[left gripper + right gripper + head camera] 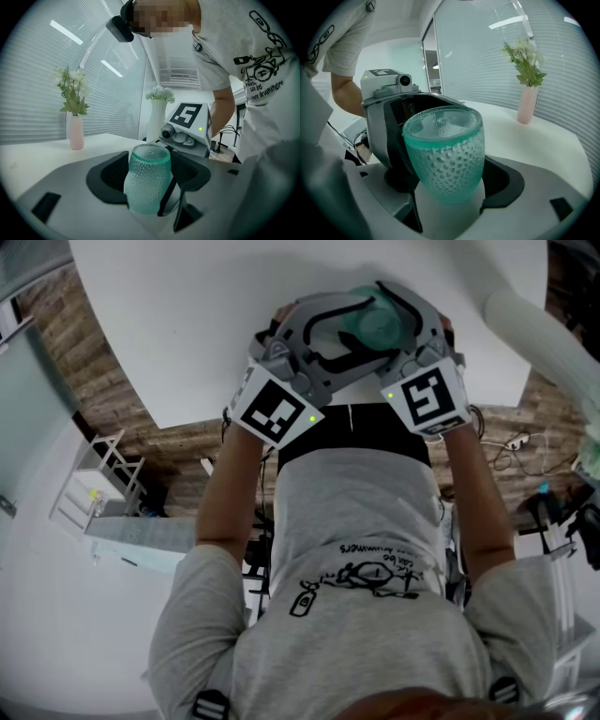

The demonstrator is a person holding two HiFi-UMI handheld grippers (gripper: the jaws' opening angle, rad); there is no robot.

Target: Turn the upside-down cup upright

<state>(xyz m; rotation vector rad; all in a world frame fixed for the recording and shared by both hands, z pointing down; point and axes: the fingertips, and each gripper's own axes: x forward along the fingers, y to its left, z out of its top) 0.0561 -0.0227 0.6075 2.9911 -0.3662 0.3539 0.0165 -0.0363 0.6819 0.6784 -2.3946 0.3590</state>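
Teal dimpled cup (445, 159) still base-up on white table (187, 315). Left hand-held gripper (328, 329) and right hand-held gripper (412, 320) both clamped round it from opposite sides, pads touching cup wall.

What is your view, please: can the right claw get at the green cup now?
Probably yes: the green cup, base up, stands between the jaws of the right claw with nothing in the way. The left claw surrounds it from the opposite side, which may crowd the grip.
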